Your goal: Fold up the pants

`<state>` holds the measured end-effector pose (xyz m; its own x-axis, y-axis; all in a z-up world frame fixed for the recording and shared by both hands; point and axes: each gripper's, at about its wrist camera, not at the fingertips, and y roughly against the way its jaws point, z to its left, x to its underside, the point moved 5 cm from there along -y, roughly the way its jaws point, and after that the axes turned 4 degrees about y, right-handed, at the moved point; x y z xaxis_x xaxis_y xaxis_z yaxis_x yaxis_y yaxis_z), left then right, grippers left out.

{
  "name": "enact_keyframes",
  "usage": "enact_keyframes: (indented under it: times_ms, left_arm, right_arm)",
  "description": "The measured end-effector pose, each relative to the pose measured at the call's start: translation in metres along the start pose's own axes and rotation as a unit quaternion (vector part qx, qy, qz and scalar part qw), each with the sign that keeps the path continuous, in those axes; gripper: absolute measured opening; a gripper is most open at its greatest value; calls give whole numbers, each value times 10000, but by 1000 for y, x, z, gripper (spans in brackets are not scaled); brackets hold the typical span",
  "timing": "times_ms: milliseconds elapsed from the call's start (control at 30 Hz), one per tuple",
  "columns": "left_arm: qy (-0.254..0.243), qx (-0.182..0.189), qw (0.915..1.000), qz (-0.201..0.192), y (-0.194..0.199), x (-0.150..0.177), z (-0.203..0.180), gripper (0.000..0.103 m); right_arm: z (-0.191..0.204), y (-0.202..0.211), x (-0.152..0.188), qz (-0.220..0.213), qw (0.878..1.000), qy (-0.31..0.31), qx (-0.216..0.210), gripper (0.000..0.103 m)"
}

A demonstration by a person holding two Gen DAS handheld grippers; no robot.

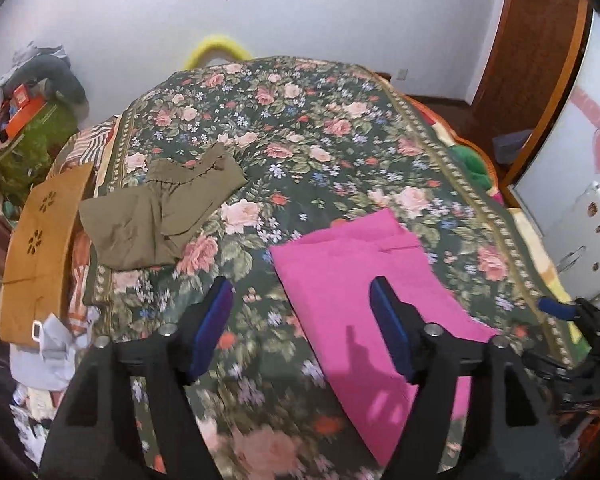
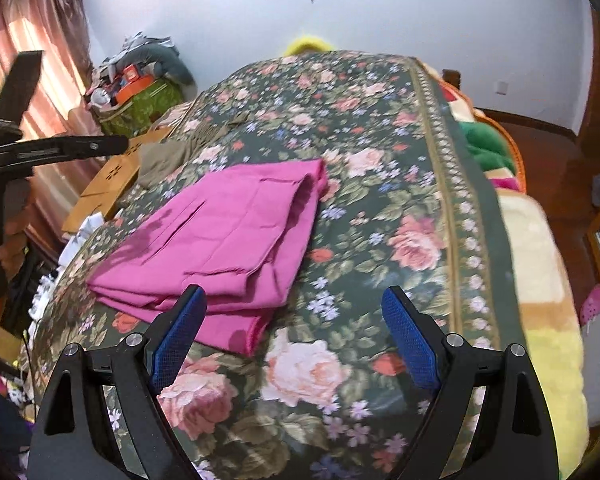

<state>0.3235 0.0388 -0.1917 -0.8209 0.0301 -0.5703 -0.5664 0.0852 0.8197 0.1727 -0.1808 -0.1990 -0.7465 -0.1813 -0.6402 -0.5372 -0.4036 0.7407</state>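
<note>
Pink pants (image 1: 352, 276) lie folded in flat layers on the floral bedspread (image 1: 300, 128); in the right wrist view the pink pants (image 2: 228, 236) sit ahead and to the left. My left gripper (image 1: 302, 304) is open and empty above the bed, its right finger over the pants' left part. My right gripper (image 2: 292, 312) is open and empty, its left finger just short of the near hem. The right gripper's blue tip (image 1: 556, 307) shows at the left view's right edge. The left gripper's black body (image 2: 40, 152) shows at the far left.
Olive-green pants (image 1: 160, 208) lie crumpled at the bed's far left. A brown cardboard piece (image 1: 44, 248) lies along the left bed edge. A cluttered green bin (image 1: 32, 140) stands at the back left. Blankets (image 2: 540, 280) hang off the right side, by a white cabinet (image 1: 572, 208).
</note>
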Motion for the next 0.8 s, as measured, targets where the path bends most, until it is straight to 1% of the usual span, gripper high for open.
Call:
enact_keyframes:
  times_ms: [67,133,167,333,400,500,567,633,700,733,800]
  left_arm:
    - [-83,16,9998,182,-19,-7,0,76]
    - [-149,194,9985,480,-40,-11,-3,76]
    - [-151,229,9981,558,-48,-13,-4,76]
    - [-157,243,9969,725,-86,-23,-6,76]
    - [-184,200,9959,859,-106,-24,-6,76]
    - [-334,1,9933,1109,-137,-24,-3,76]
    - [-471,-141,9899,1328,-159,-19,0,76]
    - [-552,-148,9860,1563,-177,-9,5,78]
    - [-561,-85,9862,1558,-181,-4,11,81]
    - [-613,-83,9871,1476,-178,-1,14,82]
    - [-760,-164,9866,1433,-172,5,15,82]
  right_arm:
    - [-4,2,-2,-33,10000,-33,68,87]
    - [-8,2,-4,-64,9999,-67,112,87]
    - [-10,2,-5,-82,9998,-87,133,87]
    - [-17,-2,-9,-76,9995,-233,176,87]
    - [-19,-5,-10,-65,9994,-285,195,87]
    - [-23,-9,-12,-61,9990,-364,236,87]
    - [-25,-12,-13,-54,9988,-409,257,87]
    - [-27,-14,-14,-42,9986,-448,289,87]
    - [-28,-16,-16,-31,9985,-460,281,87]
    - [-28,-17,-16,-21,9986,-456,267,87]
    - [-27,-19,-17,36,9988,-441,216,87]
